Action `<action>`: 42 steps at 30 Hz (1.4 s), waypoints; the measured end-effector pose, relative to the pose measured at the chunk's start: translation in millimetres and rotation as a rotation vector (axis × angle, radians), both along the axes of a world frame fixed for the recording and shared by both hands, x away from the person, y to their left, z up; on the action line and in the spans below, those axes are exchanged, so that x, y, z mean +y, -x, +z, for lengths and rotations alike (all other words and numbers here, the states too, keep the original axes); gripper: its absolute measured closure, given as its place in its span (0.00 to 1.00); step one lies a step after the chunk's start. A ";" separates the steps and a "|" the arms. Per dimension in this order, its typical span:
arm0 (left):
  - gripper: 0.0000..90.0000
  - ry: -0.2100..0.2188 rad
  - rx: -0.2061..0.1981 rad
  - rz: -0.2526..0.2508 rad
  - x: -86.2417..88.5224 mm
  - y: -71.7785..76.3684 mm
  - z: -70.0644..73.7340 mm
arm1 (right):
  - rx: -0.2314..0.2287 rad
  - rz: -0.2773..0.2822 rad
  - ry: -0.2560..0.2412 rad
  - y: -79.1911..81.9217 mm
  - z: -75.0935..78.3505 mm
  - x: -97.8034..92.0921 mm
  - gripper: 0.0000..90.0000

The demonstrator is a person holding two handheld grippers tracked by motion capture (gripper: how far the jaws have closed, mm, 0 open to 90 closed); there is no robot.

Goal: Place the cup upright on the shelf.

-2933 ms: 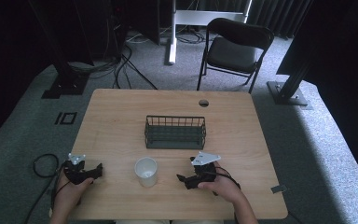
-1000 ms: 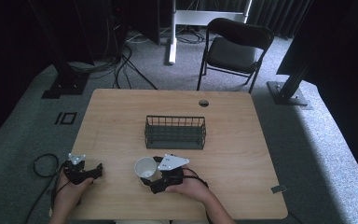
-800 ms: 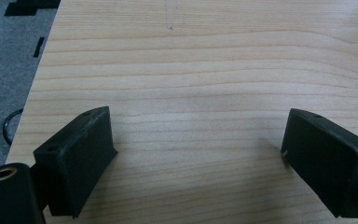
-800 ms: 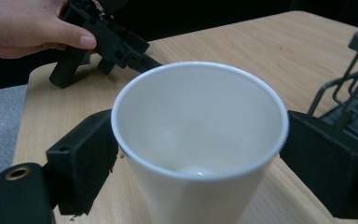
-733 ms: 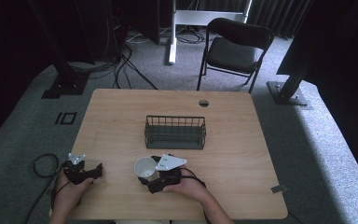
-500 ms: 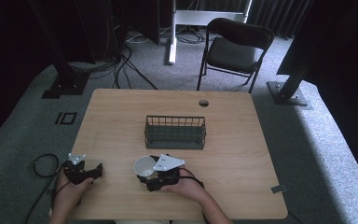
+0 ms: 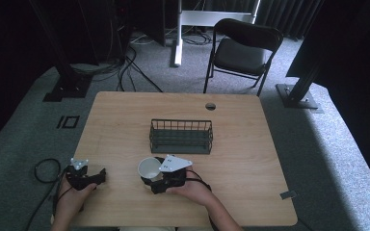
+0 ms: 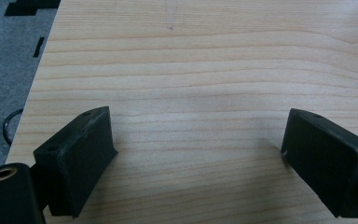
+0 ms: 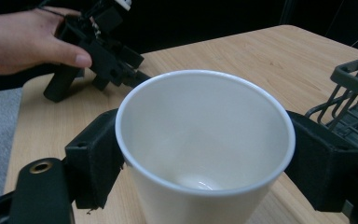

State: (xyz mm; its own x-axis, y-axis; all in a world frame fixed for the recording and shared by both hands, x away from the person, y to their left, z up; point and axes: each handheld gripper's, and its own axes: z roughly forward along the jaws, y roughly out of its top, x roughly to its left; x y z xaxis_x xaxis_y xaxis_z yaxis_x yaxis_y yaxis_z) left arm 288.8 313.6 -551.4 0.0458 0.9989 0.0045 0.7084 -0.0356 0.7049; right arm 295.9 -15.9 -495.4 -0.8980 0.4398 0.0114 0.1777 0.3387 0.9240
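A white paper cup (image 7: 147,166) stands upright on the wooden table (image 7: 120,120), just in front of the basket. My right gripper (image 7: 150,174) reaches it from the right; its jaws sit wide apart on either side of the cup (image 9: 205,140), close against its wall. The cup's inside looks empty. My left gripper (image 7: 100,175) rests near the table's front left edge, held by a hand, open over bare wood (image 8: 198,154). It also shows beyond the cup as the far gripper (image 9: 98,46) in the right gripper view.
A dark wire basket (image 7: 180,137) stands at the table's middle, empty, its corner (image 9: 354,93) just right of the cup. A cable hole (image 7: 210,106) lies near the far edge. A folding chair (image 7: 241,48) and stand legs are behind the table.
My right gripper has travelled left from the front right of the table to the cup, and its jaws now stand around it. The left gripper has stayed put.
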 end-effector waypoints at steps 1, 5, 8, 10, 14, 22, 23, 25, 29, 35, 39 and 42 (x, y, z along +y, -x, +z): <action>0.11 0.000 0.000 0.000 0.0 0.0 0.0 | 0.001 -0.001 0.000 -0.5 1.6 -0.4 0.21; 0.11 0.000 0.000 0.000 0.0 0.0 0.0 | 0.003 -0.011 -0.001 -1.8 6.3 -1.2 0.21; 0.11 0.000 0.000 0.000 0.0 0.0 0.0 | 0.011 -0.005 -0.017 -2.6 11.9 -2.1 0.21; 0.11 -0.001 0.000 0.000 0.0 0.0 0.0 | 0.001 -0.003 -0.018 -2.9 17.7 -2.6 0.21; 0.11 0.000 0.000 0.000 0.0 0.0 0.0 | -0.005 -0.010 -0.028 -4.5 25.4 -3.6 0.21; 0.11 -0.001 0.001 -0.001 0.1 0.1 0.1 | -0.038 -0.033 -0.049 -8.7 42.5 -7.2 0.21; 0.11 0.000 -0.001 0.000 0.0 0.0 -0.1 | -0.046 -0.037 -0.051 -9.6 44.9 -7.7 0.21; 0.11 -0.001 0.000 -0.001 0.1 0.0 0.0 | -0.069 -0.056 -0.056 -11.5 49.6 -8.5 0.21; 0.11 -0.002 0.000 -0.002 0.2 0.0 0.0 | -0.087 -0.080 -0.065 -15.7 59.0 -10.1 0.21; 0.11 -0.001 0.000 -0.001 0.1 0.0 0.0 | -0.103 -0.132 -0.100 -22.0 71.6 -13.2 0.21; 0.11 -0.001 0.000 -0.001 0.2 0.0 0.0 | -0.127 -0.215 -0.125 -28.1 76.0 -17.3 0.21; 0.11 -0.001 -0.001 -0.001 0.1 0.0 0.0 | -0.154 -0.272 -0.136 -31.9 78.5 -22.3 0.21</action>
